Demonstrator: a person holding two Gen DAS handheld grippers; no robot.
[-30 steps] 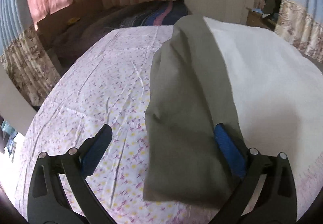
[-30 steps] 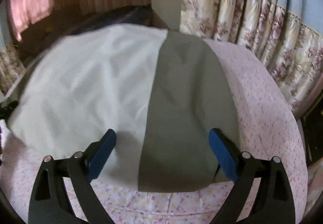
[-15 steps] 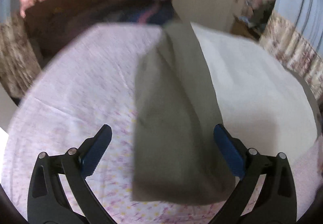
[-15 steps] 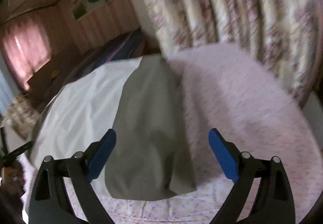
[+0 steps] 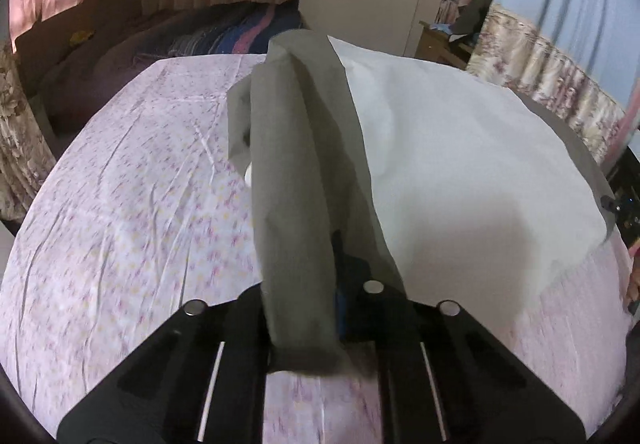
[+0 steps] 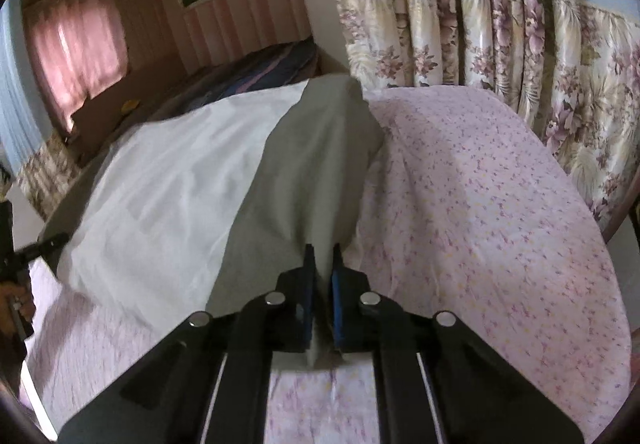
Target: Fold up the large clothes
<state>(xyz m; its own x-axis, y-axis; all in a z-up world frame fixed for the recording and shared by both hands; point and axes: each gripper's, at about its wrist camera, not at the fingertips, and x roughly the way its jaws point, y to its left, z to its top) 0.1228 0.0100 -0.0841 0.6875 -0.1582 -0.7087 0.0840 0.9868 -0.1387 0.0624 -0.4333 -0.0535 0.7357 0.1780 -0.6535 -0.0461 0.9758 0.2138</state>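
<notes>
A large white garment (image 5: 460,163) with grey-olive side bands lies spread on the bed. In the left wrist view the left band (image 5: 296,163) is pulled up into a ridge. My left gripper (image 5: 334,264) is closing tight on its near end, and the cloth drapes over the fingers. In the right wrist view the right band (image 6: 312,171) rises from the white panel (image 6: 180,179) to my right gripper (image 6: 322,256). Its blue pads (image 6: 335,296) are closing and pinch a fold of that band.
The bed carries a pink flowered sheet (image 5: 120,224) (image 6: 480,203). Flowered curtains (image 6: 500,35) hang close on the right side. A dark blanket and pillows (image 5: 200,31) lie at the far end. A hand with the other gripper (image 6: 20,264) shows at the left edge.
Both grippers went from wide open to closed on the grey bands. The left band has bunched and lifted off the sheet. The right view swung toward the curtains.
</notes>
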